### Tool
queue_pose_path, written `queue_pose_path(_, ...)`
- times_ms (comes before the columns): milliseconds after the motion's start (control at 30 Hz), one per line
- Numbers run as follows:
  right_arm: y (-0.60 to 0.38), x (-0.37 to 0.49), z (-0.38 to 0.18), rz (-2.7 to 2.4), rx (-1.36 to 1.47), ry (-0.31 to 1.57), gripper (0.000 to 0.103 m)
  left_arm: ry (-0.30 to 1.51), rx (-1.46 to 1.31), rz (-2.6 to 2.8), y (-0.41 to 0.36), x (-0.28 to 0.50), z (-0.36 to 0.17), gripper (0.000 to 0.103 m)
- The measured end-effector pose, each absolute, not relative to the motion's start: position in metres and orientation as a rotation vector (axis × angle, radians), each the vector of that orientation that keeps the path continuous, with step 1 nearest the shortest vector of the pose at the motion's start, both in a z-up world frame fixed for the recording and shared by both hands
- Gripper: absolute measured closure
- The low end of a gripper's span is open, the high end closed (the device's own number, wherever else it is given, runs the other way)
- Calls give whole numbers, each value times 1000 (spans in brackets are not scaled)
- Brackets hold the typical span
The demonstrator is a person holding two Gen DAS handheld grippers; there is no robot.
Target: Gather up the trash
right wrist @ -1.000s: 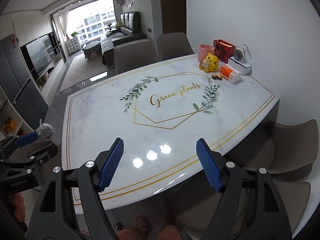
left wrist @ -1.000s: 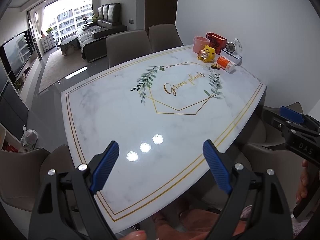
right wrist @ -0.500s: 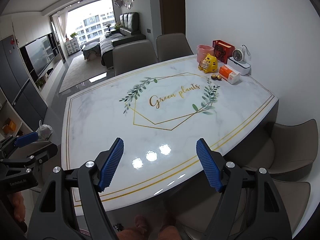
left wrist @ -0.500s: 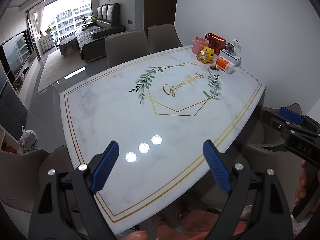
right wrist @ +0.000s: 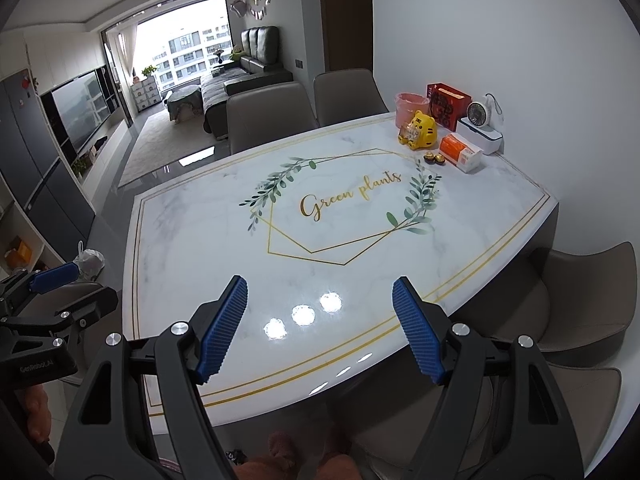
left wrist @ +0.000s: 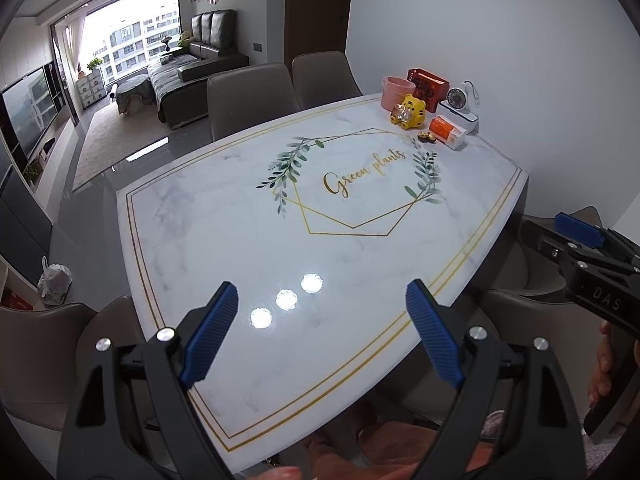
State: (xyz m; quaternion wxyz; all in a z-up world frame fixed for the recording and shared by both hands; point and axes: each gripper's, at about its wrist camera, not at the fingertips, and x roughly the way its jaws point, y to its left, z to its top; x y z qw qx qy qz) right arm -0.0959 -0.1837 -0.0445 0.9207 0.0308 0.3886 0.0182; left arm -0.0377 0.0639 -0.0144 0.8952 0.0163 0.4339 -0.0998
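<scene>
Two small gold-wrapped candies (left wrist: 426, 136) (right wrist: 433, 157) lie at the far right of the marble table (left wrist: 224, 240) (right wrist: 192, 240), beside an orange and white packet (left wrist: 448, 131) (right wrist: 461, 153). A pink bin (left wrist: 396, 92) (right wrist: 411, 108) stands behind a yellow tiger figure (left wrist: 408, 111) (right wrist: 418, 130). My left gripper (left wrist: 322, 336) is open and empty above the table's near edge. My right gripper (right wrist: 320, 328) is open and empty, also above the near edge. Each gripper shows at the side of the other's view.
A red box (left wrist: 428, 83) (right wrist: 448, 105) and a small white fan on a white box (left wrist: 460, 105) (right wrist: 480, 128) stand by the wall. Grey chairs (left wrist: 250, 96) (right wrist: 584, 300) surround the table. A tied bag (left wrist: 54, 283) sits on the floor at left.
Both grippers have drifted very slightly; the table scene sits a touch differently in view. Both stay open and empty.
</scene>
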Motion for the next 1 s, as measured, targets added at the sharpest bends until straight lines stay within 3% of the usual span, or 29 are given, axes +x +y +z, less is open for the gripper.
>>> queue_pose_path(1000,-186,-85,-44,17,66,796,31,875,61,-226,66,-40,-15,17)
